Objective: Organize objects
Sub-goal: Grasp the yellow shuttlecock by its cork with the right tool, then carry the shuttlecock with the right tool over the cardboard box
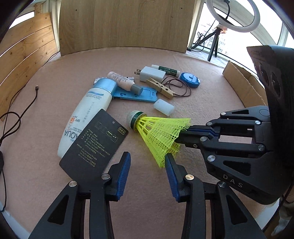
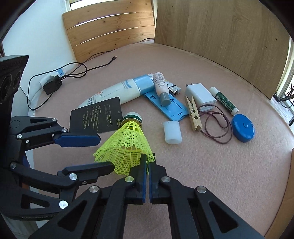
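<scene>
Pink felt-covered table [image 1: 147,60], wood panels [image 1: 126,23] standing along the back edge, ring light on a tripod [image 1: 233,14] at the window, cardboard box [image 1: 244,82] at the right edge. Black cable [image 1: 18,110] trailing across the left side toward a power strip [image 2: 55,75].

Yellow shuttlecock [image 1: 158,134] lifted off the felt, long axis roughly horizontal: cork end with green band toward the pile and the left, mesh skirt toward the right. Right gripper [image 2: 148,161] pinched shut on the skirt rim, blue pads nearly together with mesh between them. Left gripper [image 1: 148,165] spread wide, nothing held; in the right wrist view one finger just under the skirt edge, the other beside the black card [image 1: 95,145]. Contact with the skirt hard to confirm.

Black card with printed text leaning on the white AQUA lotion bottle [image 1: 88,114], bottle lying flat, blue cap toward the back. Small beige bottle [image 1: 125,82] with grey cap lying across a blue plastic holder [image 1: 136,93]. Lighter [image 2: 173,90] behind the holder. White plastic cap [image 1: 164,106] just beyond the shuttlecock. Wooden clothespin [image 1: 161,87] touching a white charger plug [image 1: 151,73], thin brown cord loop [image 1: 178,86] beside it, glue stick [image 1: 165,69] behind, round blue tape measure [image 1: 190,79] at the far right of the cluster.
</scene>
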`<state>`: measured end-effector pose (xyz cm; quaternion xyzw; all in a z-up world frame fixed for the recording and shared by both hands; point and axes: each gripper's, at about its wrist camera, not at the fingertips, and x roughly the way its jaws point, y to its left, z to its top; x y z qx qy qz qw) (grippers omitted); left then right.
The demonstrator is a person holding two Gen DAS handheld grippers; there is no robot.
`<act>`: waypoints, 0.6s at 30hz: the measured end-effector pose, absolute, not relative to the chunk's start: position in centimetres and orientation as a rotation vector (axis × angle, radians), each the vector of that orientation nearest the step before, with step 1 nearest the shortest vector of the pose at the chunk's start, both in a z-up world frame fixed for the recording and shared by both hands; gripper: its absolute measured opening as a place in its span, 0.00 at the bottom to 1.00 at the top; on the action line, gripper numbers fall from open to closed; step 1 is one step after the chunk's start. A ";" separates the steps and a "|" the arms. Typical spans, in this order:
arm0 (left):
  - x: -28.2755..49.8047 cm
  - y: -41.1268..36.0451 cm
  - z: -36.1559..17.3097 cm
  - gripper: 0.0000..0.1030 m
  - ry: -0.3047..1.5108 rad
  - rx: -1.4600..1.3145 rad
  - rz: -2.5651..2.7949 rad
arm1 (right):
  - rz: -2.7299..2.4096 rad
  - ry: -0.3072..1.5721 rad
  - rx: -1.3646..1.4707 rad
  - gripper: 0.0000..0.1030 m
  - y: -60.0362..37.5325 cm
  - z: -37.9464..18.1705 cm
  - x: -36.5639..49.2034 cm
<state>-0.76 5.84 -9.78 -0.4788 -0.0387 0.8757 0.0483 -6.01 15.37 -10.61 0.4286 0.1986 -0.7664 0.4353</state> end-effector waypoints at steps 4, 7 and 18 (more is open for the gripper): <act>-0.4 5.7 -9.8 0.40 -0.101 -1.439 2.664 | -1.989 0.373 1.146 0.01 16.7 -10.5 -4.6; -0.5 5.6 -10.5 0.22 -0.105 -1.469 2.628 | -2.038 0.265 1.210 0.01 17.6 -10.7 -3.4; 1.0 6.8 -8.0 0.01 -0.034 -1.376 2.620 | -2.154 0.171 1.200 0.01 18.4 -9.0 -1.3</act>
